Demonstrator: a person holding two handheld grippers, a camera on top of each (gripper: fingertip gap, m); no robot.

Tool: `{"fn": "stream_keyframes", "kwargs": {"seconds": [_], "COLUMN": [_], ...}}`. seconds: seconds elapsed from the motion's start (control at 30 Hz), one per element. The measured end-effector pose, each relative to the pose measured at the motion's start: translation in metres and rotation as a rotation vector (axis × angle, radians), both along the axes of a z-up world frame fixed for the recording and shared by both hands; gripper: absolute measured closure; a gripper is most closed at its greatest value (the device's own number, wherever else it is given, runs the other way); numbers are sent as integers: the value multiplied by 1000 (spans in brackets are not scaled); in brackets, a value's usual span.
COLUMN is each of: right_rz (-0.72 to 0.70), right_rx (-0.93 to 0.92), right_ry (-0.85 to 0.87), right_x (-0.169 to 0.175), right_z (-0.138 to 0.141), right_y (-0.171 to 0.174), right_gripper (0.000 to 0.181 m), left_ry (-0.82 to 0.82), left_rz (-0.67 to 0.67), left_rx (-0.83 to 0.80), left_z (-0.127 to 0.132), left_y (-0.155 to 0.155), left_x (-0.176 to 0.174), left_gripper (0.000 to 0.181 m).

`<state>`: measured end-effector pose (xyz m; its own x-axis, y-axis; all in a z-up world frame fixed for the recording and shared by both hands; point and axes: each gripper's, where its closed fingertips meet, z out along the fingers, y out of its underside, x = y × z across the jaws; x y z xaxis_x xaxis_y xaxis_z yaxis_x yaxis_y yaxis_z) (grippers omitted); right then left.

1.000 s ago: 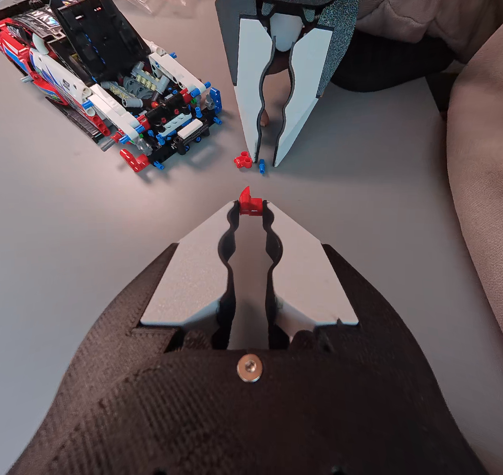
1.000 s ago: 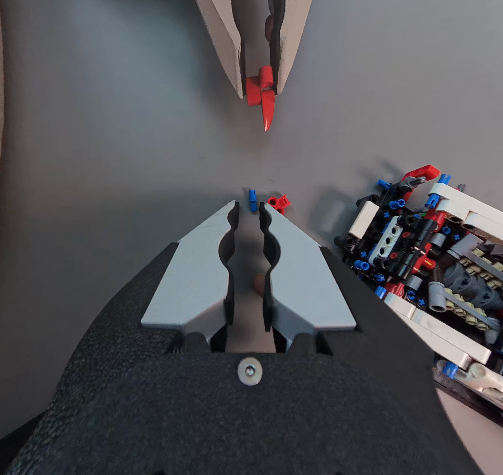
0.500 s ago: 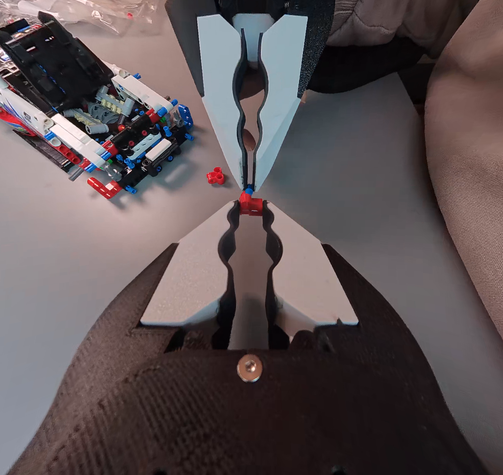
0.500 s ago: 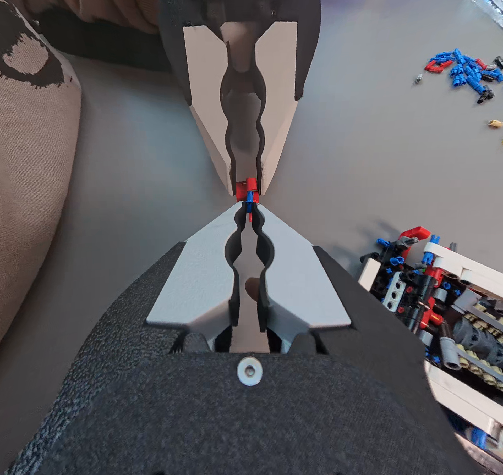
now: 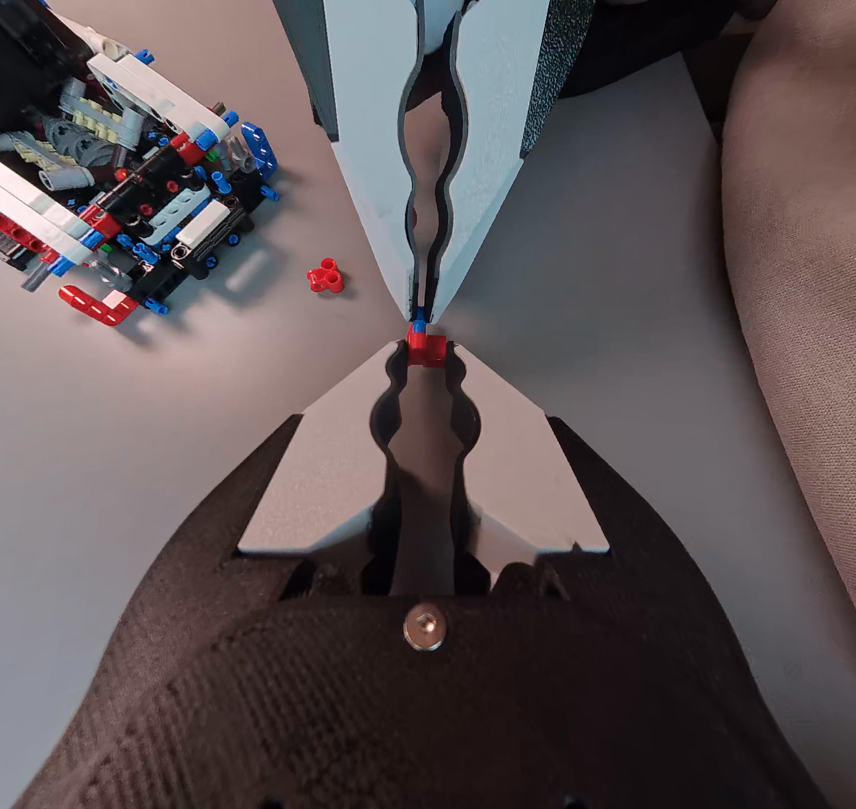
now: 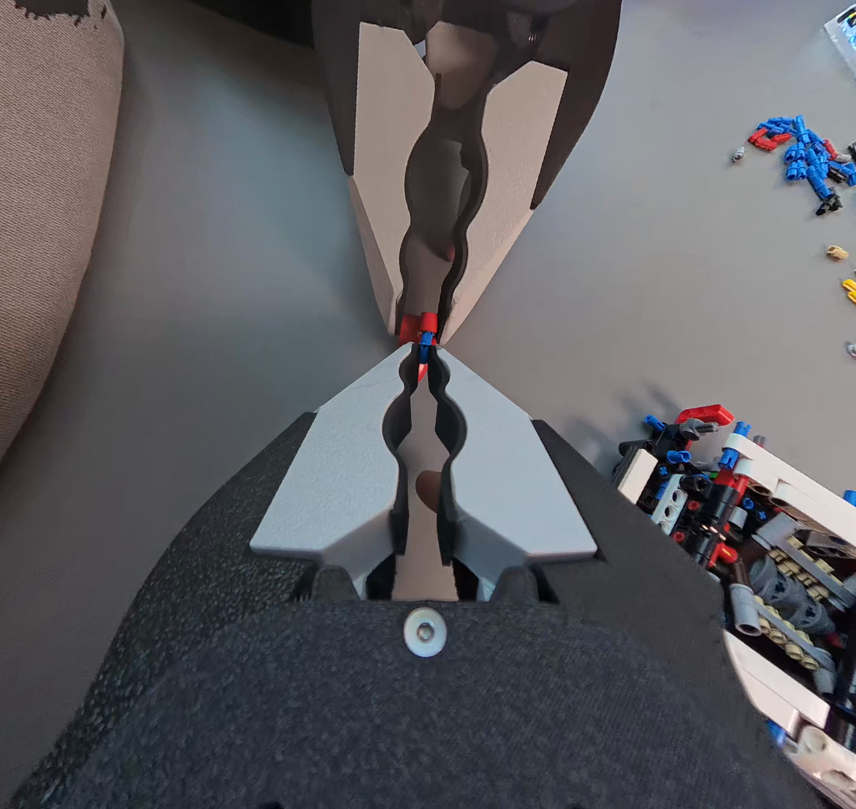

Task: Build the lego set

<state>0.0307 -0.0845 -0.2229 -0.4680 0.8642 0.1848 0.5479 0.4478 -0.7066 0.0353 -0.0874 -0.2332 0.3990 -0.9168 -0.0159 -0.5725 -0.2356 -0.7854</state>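
My left gripper (image 5: 425, 352) is shut on a small red piece (image 5: 427, 350), held above the grey table. My right gripper (image 6: 422, 352) is shut on a blue pin (image 6: 425, 338) and meets the left one tip to tip. The pin's end (image 5: 419, 325) touches the top of the red piece (image 6: 416, 325). The part-built car (image 5: 116, 184) lies on the table to the left in the left wrist view. It shows at lower right in the right wrist view (image 6: 750, 532). A red connector (image 5: 326, 276) lies loose on the table between the car and the grippers.
A heap of loose blue and red pins (image 6: 806, 159) lies at the far right of the table (image 6: 648, 254), with a tan piece (image 6: 837, 253) nearby. A person's beige sleeves (image 5: 796, 230) border the table on one side. My two grippers' fingertips are within a few centimetres of each other. The red connector (image 5: 326, 276) is about 5 cm from both grippers' fingertips.
One second ago the right gripper was open over the blue pin on the table. It has since shut on the pin, lifted it and brought it against the red piece in the left gripper.
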Motion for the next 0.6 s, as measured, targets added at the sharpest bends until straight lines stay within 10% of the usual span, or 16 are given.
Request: {"fn": "stream_keyframes", "kwargs": {"seconds": [0.6], "right_rz": [23], "right_rx": [-24], "right_ry": [48], "right_x": [-4], "right_z": [0], "right_y": [-5], "right_gripper": [181], "left_ry": [10], "left_rz": [-7], "left_rx": [15], "left_z": [-1], "left_y": [-1], "left_x": [6], "left_gripper": [167]}}
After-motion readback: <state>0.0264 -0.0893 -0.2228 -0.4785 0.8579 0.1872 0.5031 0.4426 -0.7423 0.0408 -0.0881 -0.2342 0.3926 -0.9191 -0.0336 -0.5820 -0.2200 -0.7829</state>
